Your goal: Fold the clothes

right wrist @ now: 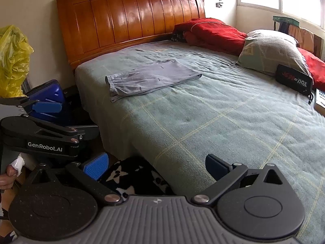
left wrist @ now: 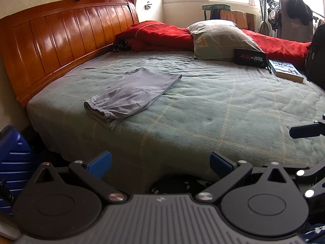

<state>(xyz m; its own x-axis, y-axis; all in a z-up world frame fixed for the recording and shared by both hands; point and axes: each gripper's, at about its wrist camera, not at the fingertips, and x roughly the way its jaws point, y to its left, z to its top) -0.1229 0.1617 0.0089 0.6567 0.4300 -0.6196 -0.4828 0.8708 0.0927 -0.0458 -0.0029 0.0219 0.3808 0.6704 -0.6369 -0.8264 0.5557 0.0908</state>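
A: Left tool (left wrist: 160,163) state?

B: Blue pads (left wrist: 100,163) spread wide, nothing between them. It hangs over the near edge of the bed (left wrist: 203,109), off the fabric.

A: Right tool (right wrist: 156,165)?

B: Same. Pads (right wrist: 95,165) wide apart, empty, also at the near bed edge. In the right wrist view the left tool sits at 9 o'clock, with a bit of a hand (right wrist: 8,178) below it.

A: Garment?

B: Grey folded clothing (left wrist: 132,91) lies flat on the green blanket, well apart from both tools. 11 o'clock in the left view, 12 o'clock in the right view (right wrist: 150,79). Elastic band end points toward the near bed edge; one strip of fabric sticks out under the fold there.

A: Around it?

B: Wooden headboard (left wrist: 61,46) behind it. Red quilt (left wrist: 162,34) and pillow (left wrist: 219,38) at 1 o'clock, black pouch (left wrist: 249,58) just beside the pillow, book (left wrist: 286,70) next to the pouch. Blue suitcase (right wrist: 48,95) on the floor at 9 o'clock, yellow plastic bag (right wrist: 12,61) above it.
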